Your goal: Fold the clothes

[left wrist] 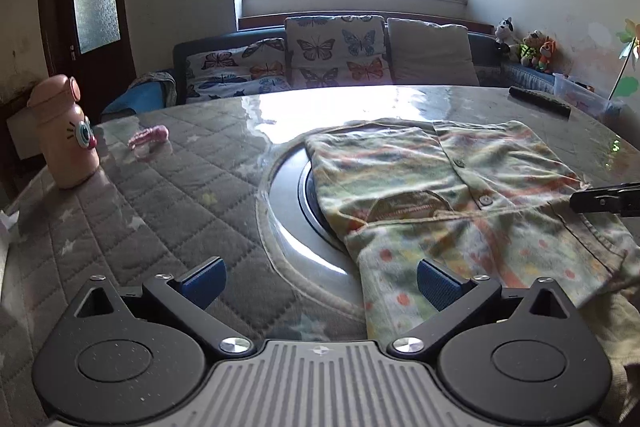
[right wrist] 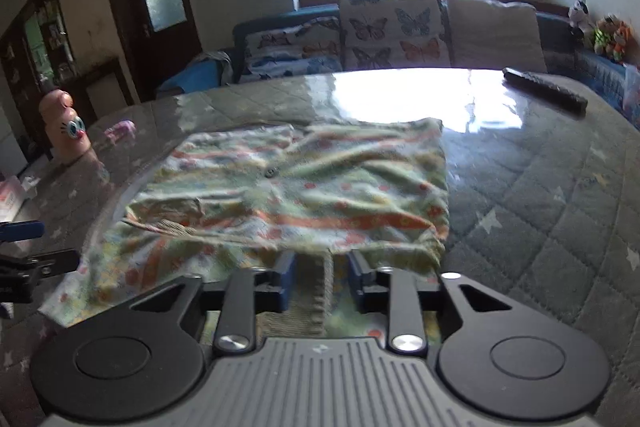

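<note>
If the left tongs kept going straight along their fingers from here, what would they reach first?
Most likely the table: the open left tongs point over its quilted cover and the round inset. The patterned shirt lies just right of that line, under the right-hand fingertip, so it may brush cloth first; depth is unclear.

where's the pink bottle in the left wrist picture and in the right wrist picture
Left wrist: pink bottle stands at the far left, on the table's edge.
Right wrist: bottle stands at the far left too, further back, beyond the shirt.
Shared landmark: the butterfly cushion under the window.
</note>
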The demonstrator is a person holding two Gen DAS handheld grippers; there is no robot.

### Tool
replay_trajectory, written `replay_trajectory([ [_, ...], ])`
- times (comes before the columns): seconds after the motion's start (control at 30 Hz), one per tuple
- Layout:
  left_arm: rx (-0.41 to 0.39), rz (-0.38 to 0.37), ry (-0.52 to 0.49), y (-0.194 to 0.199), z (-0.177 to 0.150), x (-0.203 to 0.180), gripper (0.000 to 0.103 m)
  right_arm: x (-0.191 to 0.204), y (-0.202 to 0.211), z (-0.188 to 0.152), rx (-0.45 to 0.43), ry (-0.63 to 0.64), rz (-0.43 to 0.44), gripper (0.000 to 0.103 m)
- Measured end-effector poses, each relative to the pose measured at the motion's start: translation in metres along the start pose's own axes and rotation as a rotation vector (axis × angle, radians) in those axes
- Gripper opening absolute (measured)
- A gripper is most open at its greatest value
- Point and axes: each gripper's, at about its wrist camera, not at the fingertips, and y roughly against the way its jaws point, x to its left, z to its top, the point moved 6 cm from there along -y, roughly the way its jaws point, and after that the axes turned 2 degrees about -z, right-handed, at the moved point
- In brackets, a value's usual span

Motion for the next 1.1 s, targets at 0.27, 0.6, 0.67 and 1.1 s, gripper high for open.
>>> replay_trajectory([
  [0.27, 0.018, 0.029, -0.059, -0.031, 0.013, -0.009, 0.103, 0.023, -0.016, -0.004, 0.028, 0.07, 0.053, 0.04],
  [0.6, 0.036, 0.057, -0.093, -0.04, 0.007, -0.012, 0.103, 0.037, -0.004, -0.018, 0.037, 0.158, 0.098, 0.055],
  [0.67, 0.019, 0.048, -0.099, -0.032, 0.008, -0.016, 0.103, 0.039, 0.002, -0.021, 0.036, 0.176, 0.105, 0.055],
  [1.1, -0.004, 0.043, -0.223, -0.002, -0.016, -0.041, 0.103, 0.038, 0.031, -0.039, 0.024, 0.227, 0.119, 0.056],
])
